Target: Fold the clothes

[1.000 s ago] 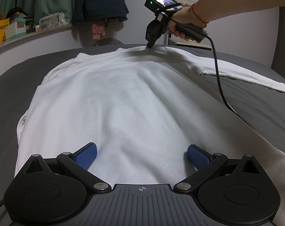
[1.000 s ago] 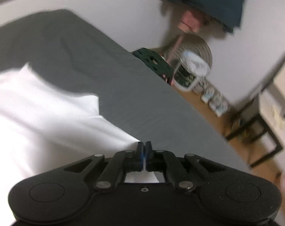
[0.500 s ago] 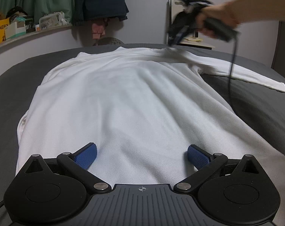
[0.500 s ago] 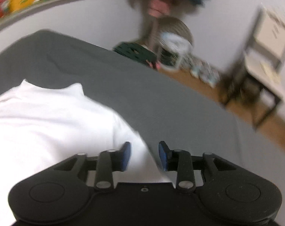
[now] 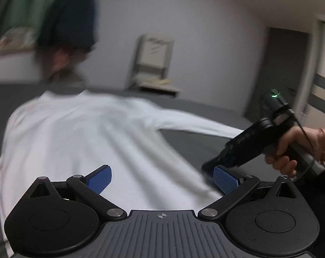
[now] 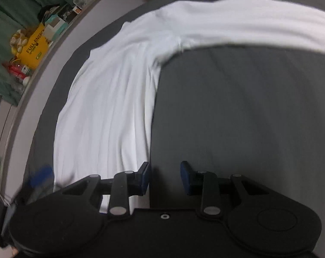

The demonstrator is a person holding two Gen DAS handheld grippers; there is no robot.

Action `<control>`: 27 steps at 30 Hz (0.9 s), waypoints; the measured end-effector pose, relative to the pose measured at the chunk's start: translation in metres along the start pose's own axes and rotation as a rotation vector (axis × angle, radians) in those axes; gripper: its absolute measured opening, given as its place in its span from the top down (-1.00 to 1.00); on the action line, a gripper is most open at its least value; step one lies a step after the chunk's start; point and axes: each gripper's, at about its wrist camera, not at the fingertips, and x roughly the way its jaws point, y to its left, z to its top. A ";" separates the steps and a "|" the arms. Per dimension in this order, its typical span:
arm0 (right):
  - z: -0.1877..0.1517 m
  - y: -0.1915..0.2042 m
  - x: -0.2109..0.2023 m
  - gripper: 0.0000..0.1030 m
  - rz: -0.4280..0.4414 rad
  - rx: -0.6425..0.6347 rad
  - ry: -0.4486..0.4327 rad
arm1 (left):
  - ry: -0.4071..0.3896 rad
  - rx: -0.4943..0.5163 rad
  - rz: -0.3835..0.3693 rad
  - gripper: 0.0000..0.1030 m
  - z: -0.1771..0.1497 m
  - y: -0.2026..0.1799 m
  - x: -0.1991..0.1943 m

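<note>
One white shirt (image 5: pixel 80 137) on bed (image 6: pixel 248 118)

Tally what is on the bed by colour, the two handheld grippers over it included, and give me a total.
White: 1, the long-sleeved shirt
Dark grey: 1, the bed cover
Black with blue pads: 2, the left gripper and the right gripper
Total: 4
</note>
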 end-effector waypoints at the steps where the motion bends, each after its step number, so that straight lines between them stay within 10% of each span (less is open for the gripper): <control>1: -0.004 0.000 -0.013 0.39 0.005 0.019 -0.006 | 0.000 0.053 -0.035 -0.99 0.000 -0.009 0.000; 4: -0.009 0.004 -0.090 0.39 0.006 -0.041 -0.168 | 0.048 0.241 -0.136 -0.99 -0.005 -0.043 0.005; 9: -0.005 0.019 -0.219 0.38 -0.263 -0.313 -0.436 | 0.158 0.625 -0.187 -0.99 -0.027 -0.111 0.024; 16: -0.045 0.006 -0.208 0.33 -0.166 -0.297 -0.385 | 0.209 1.068 -0.065 -0.95 -0.060 -0.152 0.040; 20: -0.068 0.001 -0.146 0.34 -0.005 -0.183 -0.231 | 0.282 0.968 0.008 0.23 -0.052 -0.143 0.044; 27: -0.092 0.053 -0.060 0.21 -0.079 -0.344 -0.046 | 0.289 0.509 0.043 0.41 -0.027 -0.101 0.017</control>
